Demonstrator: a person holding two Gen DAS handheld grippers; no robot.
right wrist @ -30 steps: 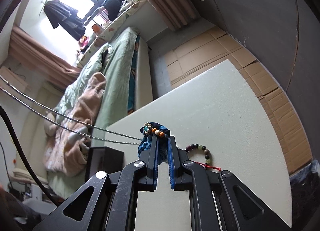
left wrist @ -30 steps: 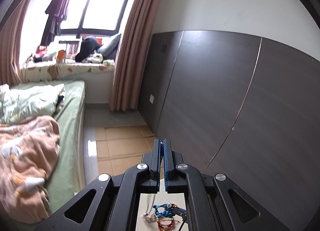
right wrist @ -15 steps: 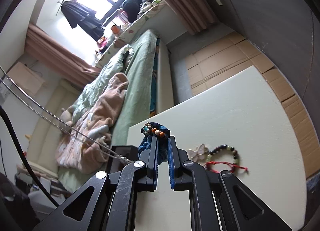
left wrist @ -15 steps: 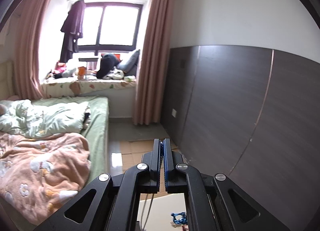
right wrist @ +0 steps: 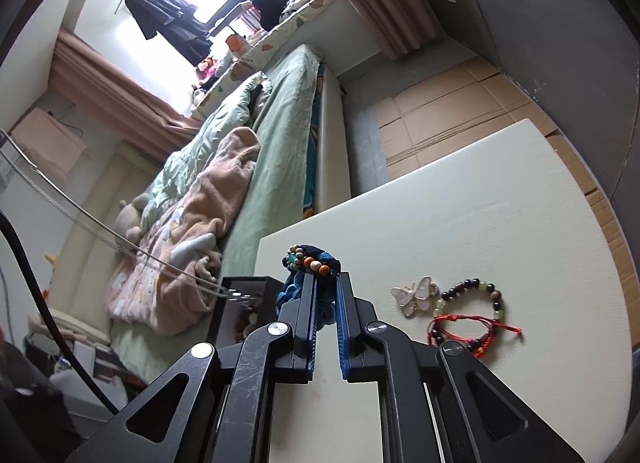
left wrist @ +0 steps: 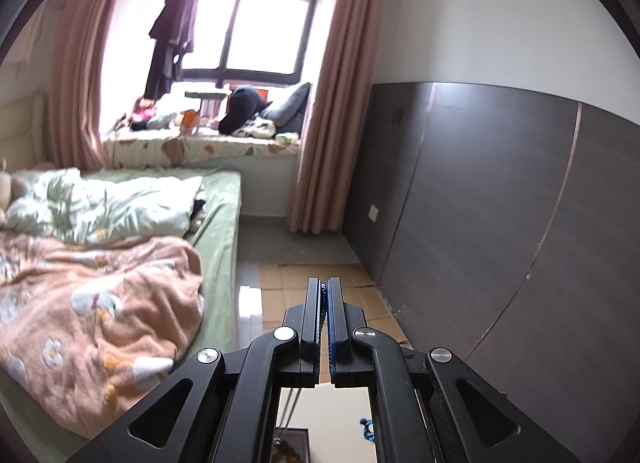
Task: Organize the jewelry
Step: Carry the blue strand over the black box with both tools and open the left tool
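My right gripper (right wrist: 325, 277) is shut on a blue braided bracelet (right wrist: 310, 261) with coloured beads, held just above the cream table (right wrist: 480, 215) near its left edge. To the left of the gripper stands a black jewelry box (right wrist: 244, 303). A silver chain (right wrist: 120, 241) runs from the upper left down into that box. My left gripper (left wrist: 324, 285) is shut and points out over the floor. The chain (left wrist: 289, 409) shows below its fingers, hanging to the box (left wrist: 290, 445). The grip itself is hidden. A pearly butterfly brooch (right wrist: 416, 295), a dark-and-green bead bracelet (right wrist: 486, 291) and a red cord bracelet (right wrist: 468, 323) lie on the table.
A bed (left wrist: 216, 223) with a green sheet and a pink blanket (left wrist: 92, 303) runs along the table's left side. A dark panelled wall (left wrist: 500, 223) stands to the right. Flattened cardboard (right wrist: 440, 103) covers the floor beyond the table's far edge.
The left view has swung from the wall towards the bed and window, and the table has slipped low. In the right view the brooch and two bracelets came into sight, and the box shows more.
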